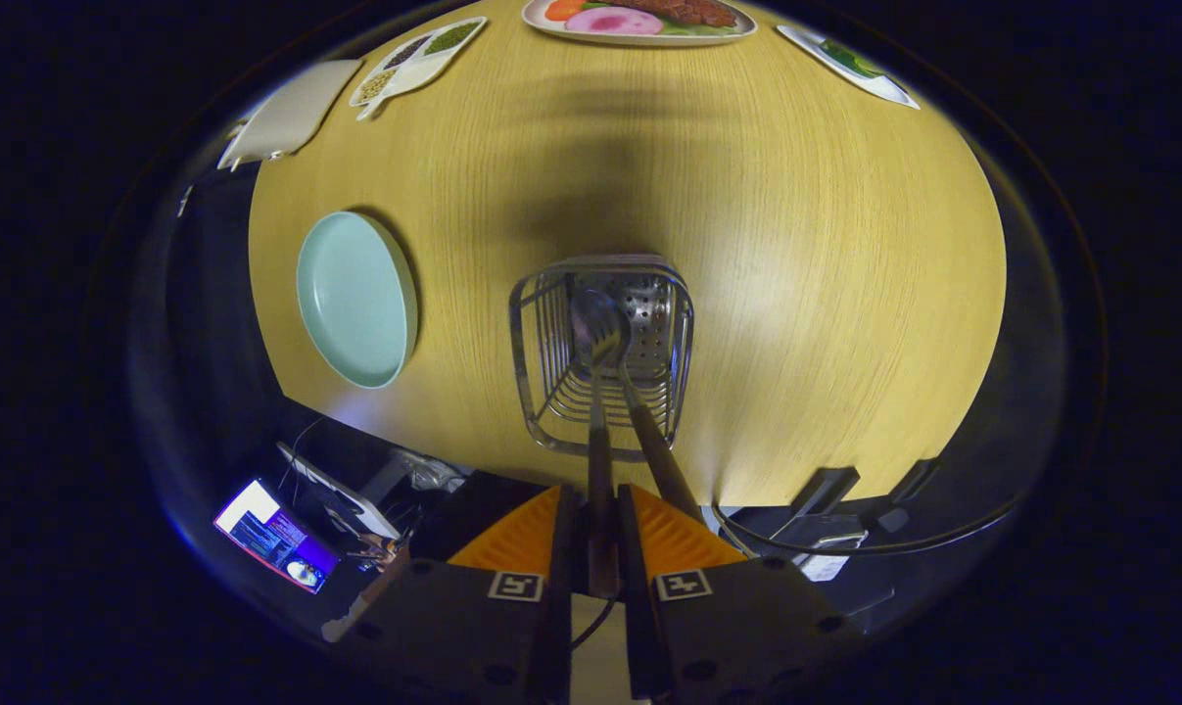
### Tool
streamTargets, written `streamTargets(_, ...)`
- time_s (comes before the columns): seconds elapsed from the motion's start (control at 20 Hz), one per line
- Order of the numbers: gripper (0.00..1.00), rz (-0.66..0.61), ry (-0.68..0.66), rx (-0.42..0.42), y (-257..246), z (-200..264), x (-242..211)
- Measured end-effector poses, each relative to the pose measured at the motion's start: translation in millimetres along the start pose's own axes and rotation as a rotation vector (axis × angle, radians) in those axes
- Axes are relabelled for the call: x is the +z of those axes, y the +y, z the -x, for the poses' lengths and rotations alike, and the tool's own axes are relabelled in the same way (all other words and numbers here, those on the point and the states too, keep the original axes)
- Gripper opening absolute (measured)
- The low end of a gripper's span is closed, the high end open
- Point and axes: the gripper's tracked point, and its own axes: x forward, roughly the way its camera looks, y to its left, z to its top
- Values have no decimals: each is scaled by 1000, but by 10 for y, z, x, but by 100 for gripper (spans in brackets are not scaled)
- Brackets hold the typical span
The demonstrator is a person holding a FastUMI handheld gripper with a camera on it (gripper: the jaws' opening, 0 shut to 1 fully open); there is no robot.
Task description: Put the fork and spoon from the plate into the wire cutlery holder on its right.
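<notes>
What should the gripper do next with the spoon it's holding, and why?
Probably lower it a bit further, then let go. The gripper is shut on the spoon, whose bowl hangs over the opening of the wire cutlery holder. Another handle, likely the fork's, already leans inside, and the plate beside it looks bare, so this seems the last piece.

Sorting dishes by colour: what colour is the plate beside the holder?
Pale mint green plate, plain, clearest in the gripper view.

Wooden table [796, 274] carries plate [355, 299]; wire cutlery holder [602, 352]; food trays [639, 20].
</notes>
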Motion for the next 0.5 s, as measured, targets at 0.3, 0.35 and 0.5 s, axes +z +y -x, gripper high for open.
streamTargets(0.3,89,30,-210,61,161,476,58)
streamTargets(0.35,99,29,-260,78,194,618,51)
streamTargets(0.5,99,29,-454,112,228,1064,82)
